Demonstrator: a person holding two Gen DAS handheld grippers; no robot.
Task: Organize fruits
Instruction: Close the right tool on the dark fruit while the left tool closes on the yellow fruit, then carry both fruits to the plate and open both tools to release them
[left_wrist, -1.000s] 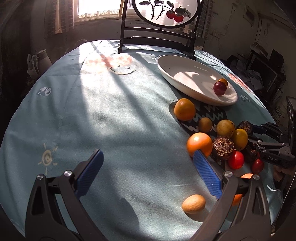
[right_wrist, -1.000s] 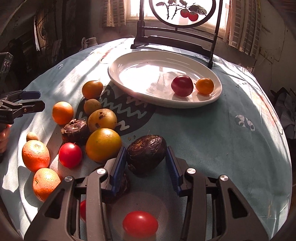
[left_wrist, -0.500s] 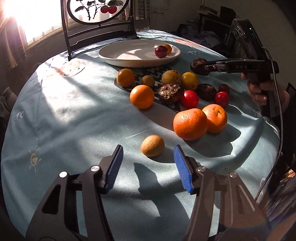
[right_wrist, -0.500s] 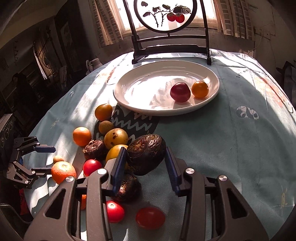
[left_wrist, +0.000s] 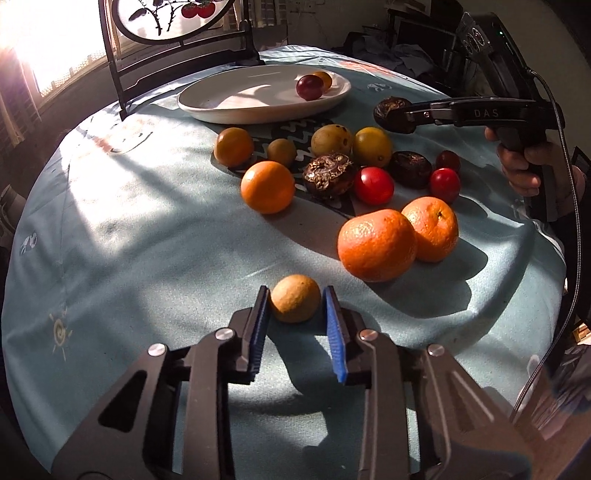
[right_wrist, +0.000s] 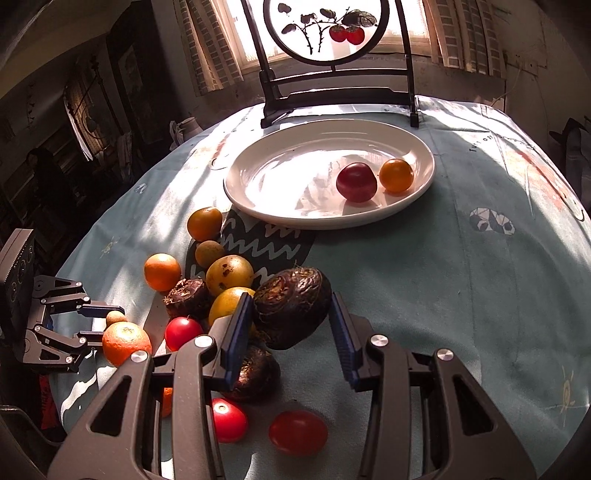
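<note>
Fruits lie scattered on the blue tablecloth (left_wrist: 147, 258). Nearest, the left gripper (left_wrist: 295, 314) pinches a small tan fruit (left_wrist: 295, 303) resting on the cloth. The right gripper (right_wrist: 291, 325) clamps a dark wrinkled fruit (right_wrist: 291, 306) above the pile. Farther back, the white plate (right_wrist: 258, 199) holds a red fruit (right_wrist: 356, 182) and an orange one (right_wrist: 396, 175).

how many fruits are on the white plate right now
2: a dark red fruit and a small orange fruit just right of it, both in the right part of the plate. Nothing looks hidden there.
</note>
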